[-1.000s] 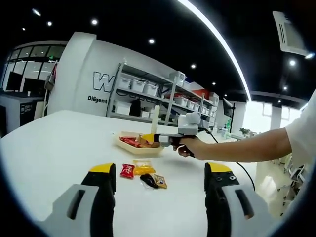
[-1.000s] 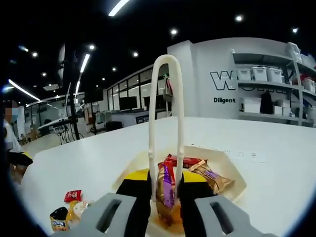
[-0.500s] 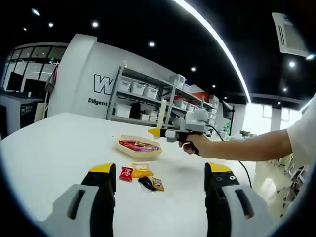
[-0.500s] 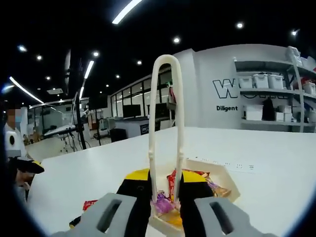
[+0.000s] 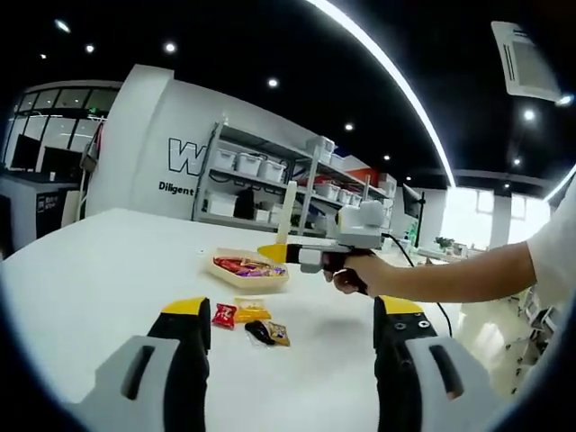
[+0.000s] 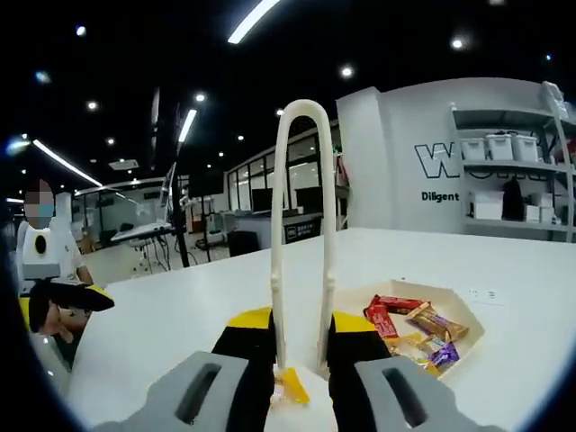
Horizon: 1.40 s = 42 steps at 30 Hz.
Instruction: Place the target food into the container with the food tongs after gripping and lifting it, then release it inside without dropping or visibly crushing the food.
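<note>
White tongs (image 6: pixel 301 234) sat clamped upright in my right gripper (image 6: pixel 300 346), tips empty beside the tray (image 6: pixel 468 328), while loose snacks (image 5: pixel 245 321) lay ahead of my idle, open left gripper (image 5: pixel 292 337).

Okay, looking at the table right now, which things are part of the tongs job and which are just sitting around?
Part of the job: food tongs in the right gripper; container with wrapped snacks; loose snack packets on the table.

Just around: left gripper, shelving with bins.
</note>
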{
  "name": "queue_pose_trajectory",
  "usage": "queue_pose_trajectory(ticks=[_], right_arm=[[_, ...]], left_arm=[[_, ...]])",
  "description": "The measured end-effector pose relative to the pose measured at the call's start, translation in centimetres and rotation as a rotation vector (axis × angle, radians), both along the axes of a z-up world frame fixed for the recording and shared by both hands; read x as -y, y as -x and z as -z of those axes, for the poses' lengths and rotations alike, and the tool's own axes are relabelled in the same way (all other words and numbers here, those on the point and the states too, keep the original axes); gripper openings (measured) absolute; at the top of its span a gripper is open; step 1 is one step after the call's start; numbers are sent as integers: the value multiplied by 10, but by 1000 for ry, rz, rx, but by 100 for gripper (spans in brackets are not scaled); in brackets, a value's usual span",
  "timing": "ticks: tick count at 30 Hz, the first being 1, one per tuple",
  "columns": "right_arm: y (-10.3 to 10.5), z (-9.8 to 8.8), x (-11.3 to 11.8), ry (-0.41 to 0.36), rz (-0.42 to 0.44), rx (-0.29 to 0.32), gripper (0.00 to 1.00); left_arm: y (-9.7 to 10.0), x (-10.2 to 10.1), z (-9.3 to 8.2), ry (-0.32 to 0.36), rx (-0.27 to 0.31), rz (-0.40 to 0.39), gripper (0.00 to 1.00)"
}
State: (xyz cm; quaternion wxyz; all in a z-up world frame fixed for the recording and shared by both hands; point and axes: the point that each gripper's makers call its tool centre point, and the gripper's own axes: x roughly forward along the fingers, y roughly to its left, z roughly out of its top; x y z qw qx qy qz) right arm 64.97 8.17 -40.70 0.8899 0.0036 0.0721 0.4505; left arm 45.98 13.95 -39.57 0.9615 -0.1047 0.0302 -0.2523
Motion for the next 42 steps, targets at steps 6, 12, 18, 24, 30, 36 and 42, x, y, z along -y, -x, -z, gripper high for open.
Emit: queue_pose_trajectory(ticks=[6,12,18,24,30,36,42], right_arm=[[21,5,-8,8,-38,-3,15],[42,13,-11,15,-62,-14,15],[61,16,-12,10,-74,-27,16],[76,25,-12,41,-79,-29,16],[87,37,-19,50,-67,-61,16],[87,42,-25,56,-45,-74,17],[75,56,-16,61,41,-102,18]], left_arm=[[3,-4,2,-13,-7,-8,73],[5,-7,9,-67,-13,-19,75],[11,-4,16,-137,-10,-21,77],[12,-9,34,-236,-29,-40,85],[10,-15,52,-281,-51,-63,98],[-4,-16,60,-327,-36,-46,99],[-18,-14,67,-142,-17,-13,99]])
